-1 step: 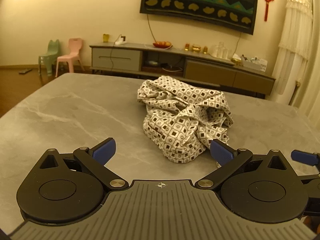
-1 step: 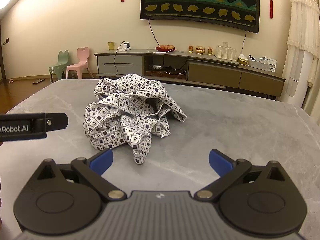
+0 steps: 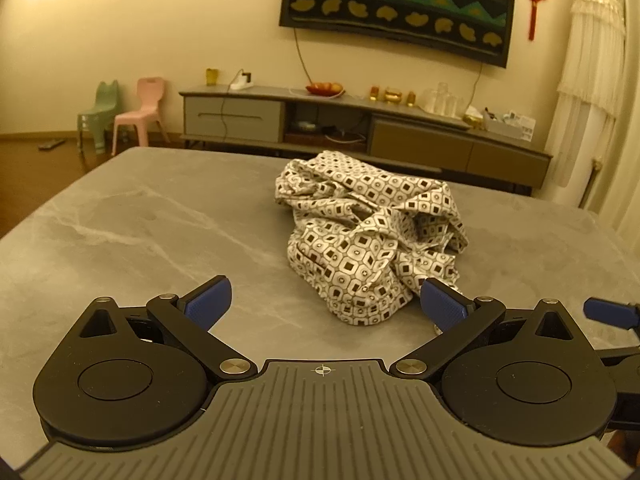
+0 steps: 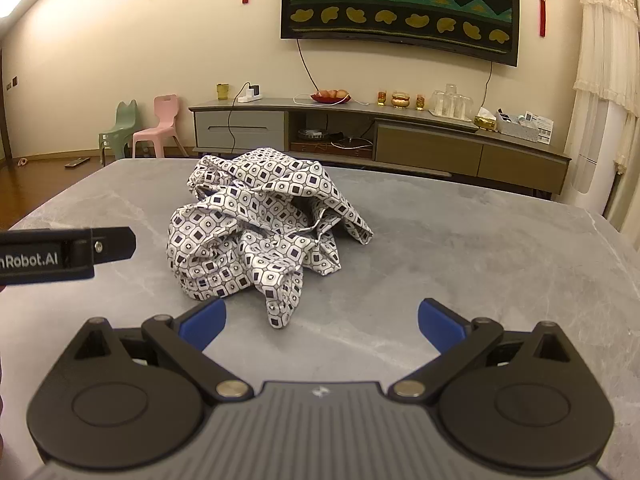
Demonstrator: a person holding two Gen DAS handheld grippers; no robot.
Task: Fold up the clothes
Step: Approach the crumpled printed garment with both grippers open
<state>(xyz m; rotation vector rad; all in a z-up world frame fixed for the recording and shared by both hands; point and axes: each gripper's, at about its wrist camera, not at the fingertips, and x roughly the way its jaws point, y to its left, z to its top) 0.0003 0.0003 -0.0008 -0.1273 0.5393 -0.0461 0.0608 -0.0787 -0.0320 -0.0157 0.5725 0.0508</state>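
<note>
A crumpled white garment with a dark square pattern [image 3: 368, 236] lies in a heap on the grey marble table [image 3: 140, 232]. My left gripper [image 3: 324, 304] is open and empty, just short of the heap's near edge. The heap also shows in the right wrist view [image 4: 260, 232]. My right gripper [image 4: 320, 320] is open and empty, its gap just behind a hanging tip of the cloth. The left gripper's body [image 4: 64, 256] shows at the left edge of the right wrist view.
Beyond the table's far edge stand a low TV cabinet [image 4: 380, 136] with small items on it, a wall TV [image 4: 400, 4], and two small chairs, green [image 4: 120, 128] and pink [image 4: 160, 124]. A white curtain [image 4: 608, 80] hangs at the right.
</note>
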